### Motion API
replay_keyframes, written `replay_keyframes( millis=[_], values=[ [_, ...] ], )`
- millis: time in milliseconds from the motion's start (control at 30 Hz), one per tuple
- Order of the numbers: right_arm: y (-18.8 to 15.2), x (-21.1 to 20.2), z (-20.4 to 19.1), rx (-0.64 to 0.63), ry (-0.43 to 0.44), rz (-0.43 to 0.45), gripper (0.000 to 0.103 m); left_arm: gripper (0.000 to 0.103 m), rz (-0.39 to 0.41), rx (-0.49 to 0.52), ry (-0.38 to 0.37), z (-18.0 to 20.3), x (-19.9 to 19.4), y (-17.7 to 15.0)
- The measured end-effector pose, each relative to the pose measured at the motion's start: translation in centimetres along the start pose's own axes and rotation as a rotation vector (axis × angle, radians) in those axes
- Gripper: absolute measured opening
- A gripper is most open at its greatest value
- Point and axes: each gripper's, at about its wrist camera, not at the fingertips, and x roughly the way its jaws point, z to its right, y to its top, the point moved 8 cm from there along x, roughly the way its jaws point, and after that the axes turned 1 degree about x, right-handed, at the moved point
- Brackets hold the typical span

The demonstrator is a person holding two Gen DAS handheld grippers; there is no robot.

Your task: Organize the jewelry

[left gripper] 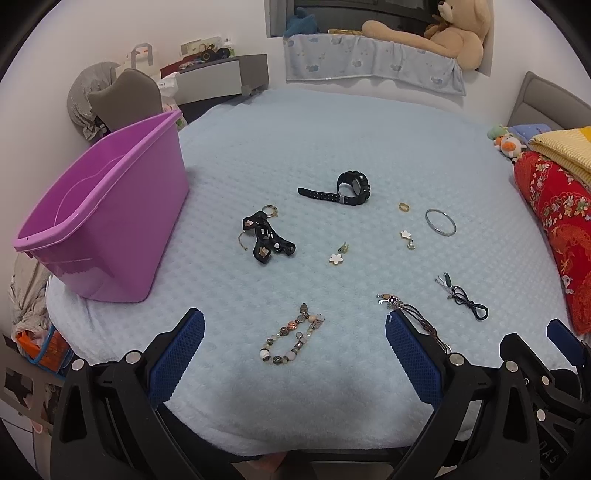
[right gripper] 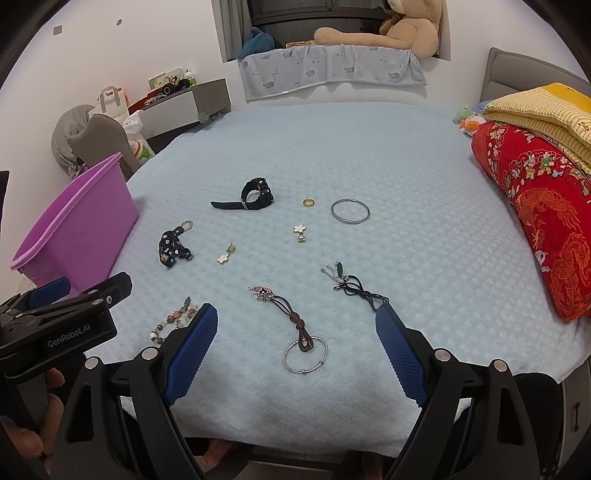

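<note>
Jewelry lies scattered on a light blue blanket. A beaded bracelet lies between the fingers of my open left gripper. A brown cord bracelet with a silver ring lies between the fingers of my open right gripper. Farther off are a black watch, a black strap with charms, a gold ring, a silver bangle, two white flower earrings and a dark cord necklace. A purple bin stands at the left.
Folded red and yellow bedding lies along the right edge. A teddy bear sits on the window ledge at the back. A grey cabinet and bags stand beyond the bed's left side.
</note>
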Motion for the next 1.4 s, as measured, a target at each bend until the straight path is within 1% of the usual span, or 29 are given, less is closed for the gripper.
replay_keyframes(
  millis=[1400],
  values=[
    [-0.06, -0.2, -0.07, 0.003, 0.007, -0.001, 0.084, 0.097, -0.006, 0.014, 0.002, 0.35, 0.18, -0.33]
  ],
)
